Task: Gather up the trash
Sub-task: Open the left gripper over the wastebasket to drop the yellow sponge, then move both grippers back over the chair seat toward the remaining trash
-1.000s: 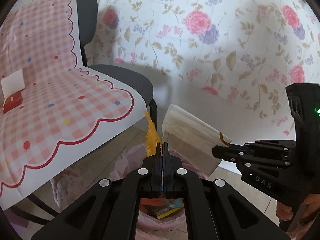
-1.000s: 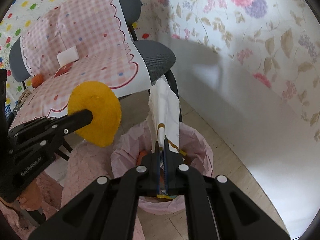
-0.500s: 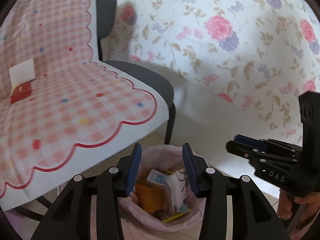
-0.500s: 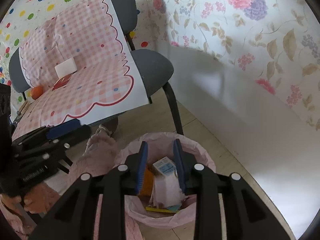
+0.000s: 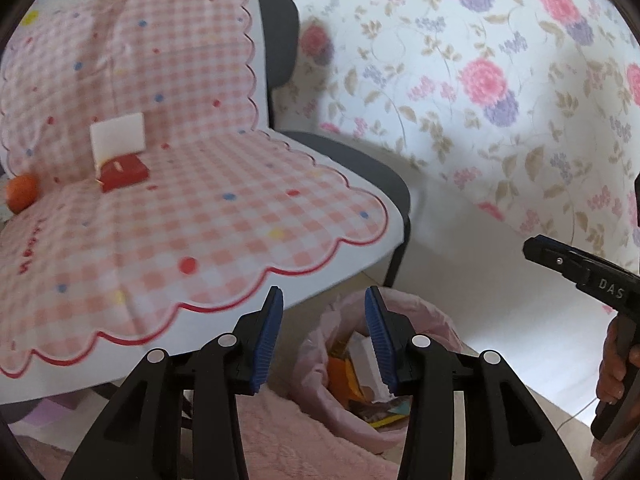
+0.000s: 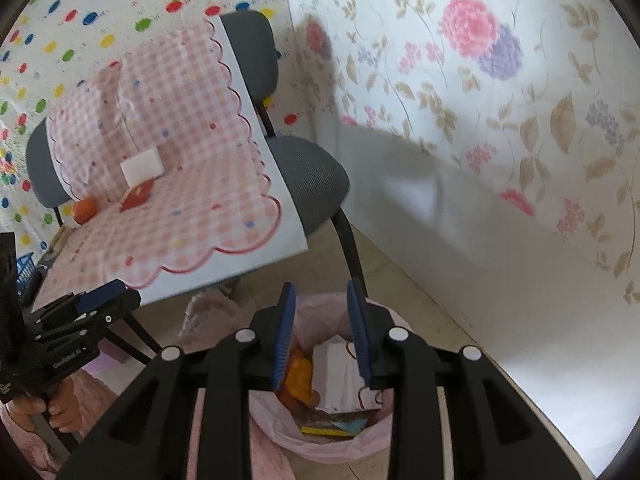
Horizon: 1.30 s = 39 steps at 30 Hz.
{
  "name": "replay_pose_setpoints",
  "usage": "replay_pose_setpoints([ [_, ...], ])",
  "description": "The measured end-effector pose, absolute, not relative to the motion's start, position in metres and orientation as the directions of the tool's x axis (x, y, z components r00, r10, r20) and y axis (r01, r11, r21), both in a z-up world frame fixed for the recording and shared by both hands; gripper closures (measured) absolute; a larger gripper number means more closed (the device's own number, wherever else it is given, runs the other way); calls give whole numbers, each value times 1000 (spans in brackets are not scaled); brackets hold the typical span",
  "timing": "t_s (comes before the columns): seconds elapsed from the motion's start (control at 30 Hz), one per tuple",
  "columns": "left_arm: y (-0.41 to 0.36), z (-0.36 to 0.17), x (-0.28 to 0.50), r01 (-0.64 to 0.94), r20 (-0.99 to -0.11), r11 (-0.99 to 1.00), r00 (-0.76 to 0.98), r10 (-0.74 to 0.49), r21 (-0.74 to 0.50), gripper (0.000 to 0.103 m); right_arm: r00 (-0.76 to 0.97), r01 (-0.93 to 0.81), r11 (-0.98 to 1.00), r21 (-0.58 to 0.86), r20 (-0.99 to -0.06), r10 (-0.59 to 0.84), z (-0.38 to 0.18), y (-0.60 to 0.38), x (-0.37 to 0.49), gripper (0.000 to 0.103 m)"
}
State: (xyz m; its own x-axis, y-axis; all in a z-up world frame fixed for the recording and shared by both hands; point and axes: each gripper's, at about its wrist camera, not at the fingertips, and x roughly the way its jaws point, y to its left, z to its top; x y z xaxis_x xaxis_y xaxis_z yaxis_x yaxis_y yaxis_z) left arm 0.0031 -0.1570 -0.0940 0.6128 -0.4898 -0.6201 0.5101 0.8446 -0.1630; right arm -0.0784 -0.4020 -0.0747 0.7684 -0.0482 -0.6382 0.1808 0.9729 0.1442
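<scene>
Trash bin [image 6: 320, 446]: pink-lined bin on the floor, right under both sets of jaws, tucked by the front leg of the chair and near the wall.
Trash inside: white paper packet [image 6: 340, 380] lying on top, an orange piece [image 6: 299, 376] beside it on the left, plus some yellow and blue scraps at the bottom. All of it is down in the liner, nothing hanging over the rim as far as I can see.
Left gripper [image 5: 322, 338]: jaws have just been opening and now stand about halfway apart, blue pads showing, nothing between them. Hovering above the bin, angled down.
Right gripper [image 6: 322, 334]: same deal but a narrower gap, jaws just opened, nothing pinched. The packet sits well below the tips.
Hands: a bit of the person's hand [image 6: 60, 408] wraps the left handle in the right wrist view, and another hand [image 5: 614, 364] holds the right handle at the edge of the left wrist view.
Pink rug [image 5: 304, 448]: fuzzy, lies against the bin on the near side.
Chair [image 6: 310, 178]: grey seat, draped with a pink checked cloth [image 5: 192, 216] with a scalloped red edge.
On the cloth: red box [image 5: 122, 172] with a white card [image 5: 117, 136] standing just behind it, and an orange ball [image 5: 22, 194] further left.
Wall [image 5: 500, 80]: flowery wallpaper behind it all, dotted paper on the far left.
</scene>
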Motion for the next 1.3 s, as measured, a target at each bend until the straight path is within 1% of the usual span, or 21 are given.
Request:
replay_pose_setpoints([
  [0.07, -147, -88, 4, 495, -611, 853, 628, -482, -165, 58, 782, 158, 977, 145, -622, -34, -66, -396, -77, 77],
  [0.1, -142, -85, 5, 483, -606, 860, 639, -474, -163, 54, 786, 149, 978, 143, -617, -30, -63, -392, -76, 77],
  [0.17, -130, -79, 6, 458, -590, 874, 665, -457, -161, 50, 794, 123, 983, 138, -608, -14, -57, -383, -71, 75],
  [0.27, -109, -73, 12, 411, -578, 897, 697, -424, -162, 47, 795, 88, 987, 135, -606, 12, -52, -369, -59, 72],
  [0.33, -96, -70, 16, 379, -576, 911, 714, -398, -161, 46, 796, 60, 990, 126, -605, 29, -49, -358, -49, 71],
  [0.4, -78, -68, 22, 327, -582, 933, 733, -351, -150, 45, 798, 30, 992, 123, -601, 50, -45, -346, -37, 70],
  [0.43, -74, -68, 24, 313, -586, 938, 737, -337, -146, 45, 797, 23, 992, 122, -601, 56, -44, -343, -33, 67],
  [0.47, -64, -67, 27, 287, -594, 948, 742, -310, -137, 45, 797, 14, 992, 123, -600, 63, -43, -338, -27, 60],
  [0.53, -49, -65, 32, 245, -600, 963, 755, -264, -115, 44, 798, -14, 991, 130, -596, 89, -41, -328, -13, 55],
  [0.63, -23, -57, 40, 167, -597, 983, 783, -176, -70, 42, 787, -65, 988, 137, -602, 135, -40, -310, 9, 50],
  [0.67, -17, -55, 42, 150, -594, 986, 788, -161, -67, 40, 781, -83, 987, 139, -606, 151, -40, -304, 18, 50],
  [0.73, -2, -49, 48, 111, -587, 991, 799, -130, -68, 40, 768, -120, 983, 140, -614, 182, -40, -290, 33, 48],
  [0.9, 22, -40, 67, 47, -589, 996, 804, -82, -75, 39, 750, -191, 973, 131, -620, 231, -36, -264, 68, 48],
  [1.0, 32, -35, 86, 0, -590, 999, 807, -26, -45, 39, 741, -211, 969, 130, -626, 245, -34, -252, 92, 48],
  [1.3, 60, -35, 151, -42, -609, 999, 793, 16, -29, 39, 718, -246, 963, 112, -646, 259, -35, -221, 169, 48],
])
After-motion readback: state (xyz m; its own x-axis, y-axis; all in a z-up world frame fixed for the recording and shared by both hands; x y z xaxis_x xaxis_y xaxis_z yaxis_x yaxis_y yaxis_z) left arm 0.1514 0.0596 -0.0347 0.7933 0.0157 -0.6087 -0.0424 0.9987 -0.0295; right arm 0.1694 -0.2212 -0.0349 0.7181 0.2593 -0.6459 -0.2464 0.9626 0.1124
